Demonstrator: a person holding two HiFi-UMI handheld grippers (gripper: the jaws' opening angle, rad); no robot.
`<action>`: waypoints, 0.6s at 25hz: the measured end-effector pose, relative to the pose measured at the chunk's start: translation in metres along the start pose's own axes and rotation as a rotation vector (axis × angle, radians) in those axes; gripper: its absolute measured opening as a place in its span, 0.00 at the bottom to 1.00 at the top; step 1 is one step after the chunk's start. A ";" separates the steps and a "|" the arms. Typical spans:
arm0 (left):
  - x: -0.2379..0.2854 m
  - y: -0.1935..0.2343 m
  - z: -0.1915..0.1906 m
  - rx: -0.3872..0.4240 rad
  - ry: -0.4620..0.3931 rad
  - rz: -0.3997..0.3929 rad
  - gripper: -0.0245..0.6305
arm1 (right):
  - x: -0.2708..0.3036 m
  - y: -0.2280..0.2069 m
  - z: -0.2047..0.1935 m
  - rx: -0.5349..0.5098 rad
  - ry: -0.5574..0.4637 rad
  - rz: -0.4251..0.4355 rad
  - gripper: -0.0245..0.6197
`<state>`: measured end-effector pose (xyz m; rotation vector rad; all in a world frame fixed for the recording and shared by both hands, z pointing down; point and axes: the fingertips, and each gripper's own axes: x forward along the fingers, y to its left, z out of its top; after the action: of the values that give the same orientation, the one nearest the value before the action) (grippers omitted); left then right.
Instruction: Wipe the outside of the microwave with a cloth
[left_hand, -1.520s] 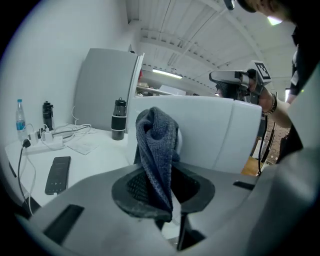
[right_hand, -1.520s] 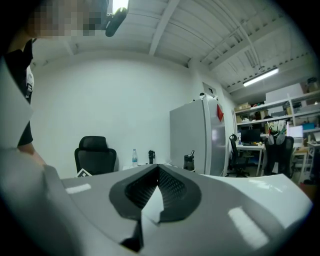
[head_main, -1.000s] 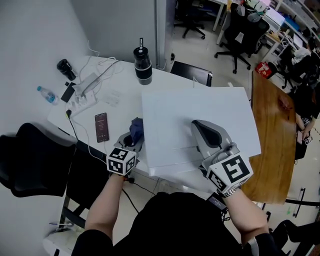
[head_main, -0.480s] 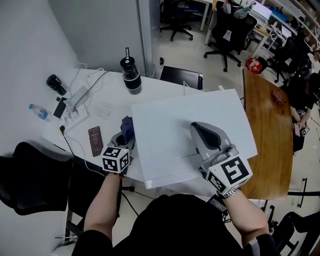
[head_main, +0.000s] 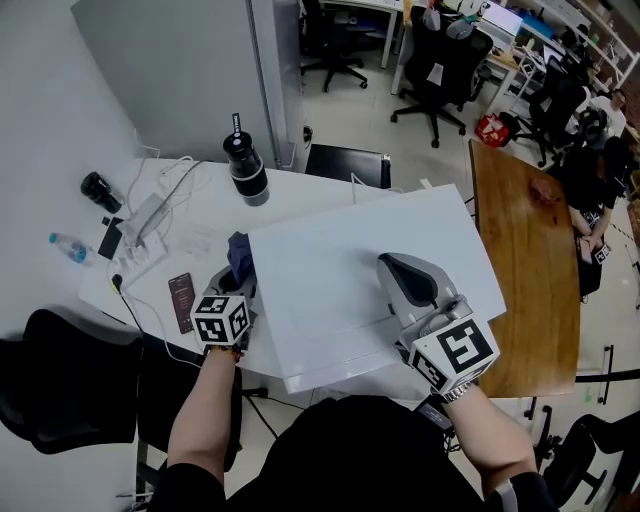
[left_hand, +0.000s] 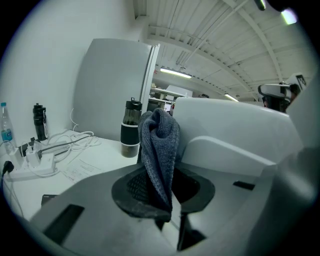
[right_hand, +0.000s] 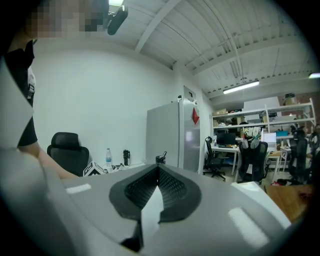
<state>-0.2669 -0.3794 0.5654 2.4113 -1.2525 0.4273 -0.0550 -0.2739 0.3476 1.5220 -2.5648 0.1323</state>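
A ribbed, knitted blue-grey cloth (left_hand: 159, 145), bunched upright, is pinched in the left gripper (left_hand: 162, 192), just beside the left wall of the smooth white boxy microwave (head_main: 340, 260). The right gripper (head_main: 398, 272) lies over the microwave's flat top, nearly level, jaws clenched on nothing.

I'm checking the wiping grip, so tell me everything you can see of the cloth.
The cloth is dark blue-grey, knitted-looking, bunched into upright folds. The left gripper is shut on its lower part, the rest standing up beyond the jaws. It sits beside the white microwave, at its side wall; contact cannot be confirmed.
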 end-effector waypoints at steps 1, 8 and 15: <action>-0.002 0.001 0.003 -0.001 -0.006 0.005 0.16 | 0.000 0.000 0.001 0.000 0.000 0.000 0.04; -0.035 0.008 0.037 0.020 -0.089 0.037 0.16 | 0.009 0.013 0.005 -0.001 0.004 0.047 0.04; -0.097 -0.009 0.084 0.096 -0.221 0.013 0.16 | 0.031 0.060 0.006 -0.001 0.028 0.232 0.22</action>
<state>-0.3057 -0.3457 0.4477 2.5901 -1.3680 0.2342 -0.1229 -0.2725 0.3474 1.2083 -2.7092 0.1783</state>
